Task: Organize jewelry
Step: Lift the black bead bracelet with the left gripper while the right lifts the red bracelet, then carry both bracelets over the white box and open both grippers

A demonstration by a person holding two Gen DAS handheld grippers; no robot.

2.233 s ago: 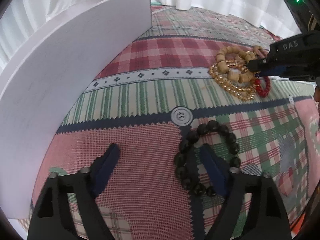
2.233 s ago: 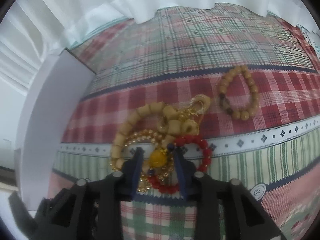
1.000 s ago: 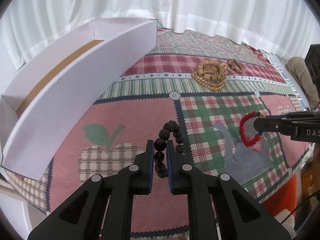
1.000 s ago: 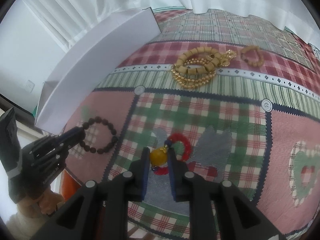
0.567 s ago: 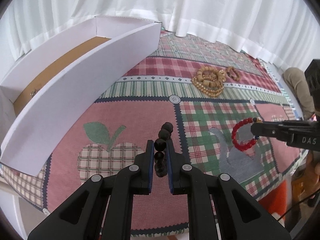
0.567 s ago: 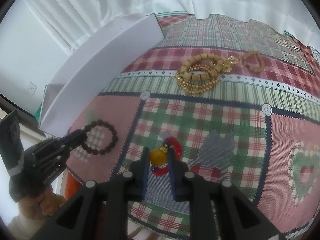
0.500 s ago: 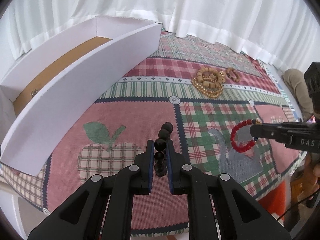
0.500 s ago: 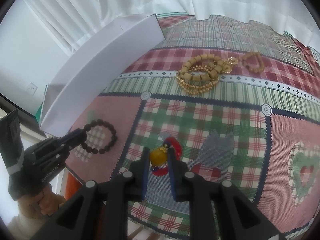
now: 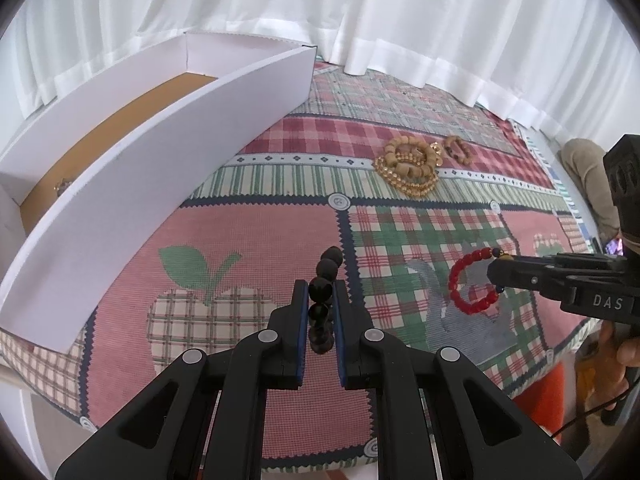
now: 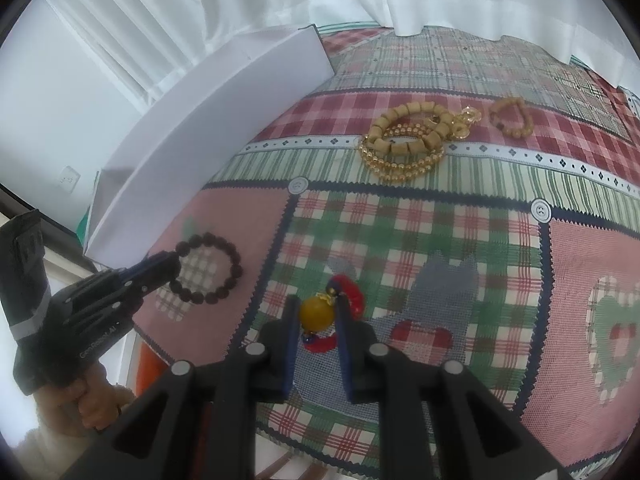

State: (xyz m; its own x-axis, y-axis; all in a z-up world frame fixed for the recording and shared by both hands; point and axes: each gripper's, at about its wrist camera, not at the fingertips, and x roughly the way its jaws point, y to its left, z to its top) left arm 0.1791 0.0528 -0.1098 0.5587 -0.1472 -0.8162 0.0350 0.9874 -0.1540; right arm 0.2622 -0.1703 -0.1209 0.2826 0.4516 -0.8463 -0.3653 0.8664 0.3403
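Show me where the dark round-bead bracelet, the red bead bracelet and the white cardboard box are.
dark round-bead bracelet [image 10: 210,268]: right wrist view, its open loop.
red bead bracelet [image 9: 460,276]: left wrist view, left bead arc.
white cardboard box [image 9: 160,168]: left wrist view, near wall.

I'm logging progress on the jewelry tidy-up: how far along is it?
Done: one small piece lies in the white box. In hand: left gripper holds the dark bead bracelet, right gripper the red bracelet. Left: the gold and tan pile and small tan bracelet on the cloth.
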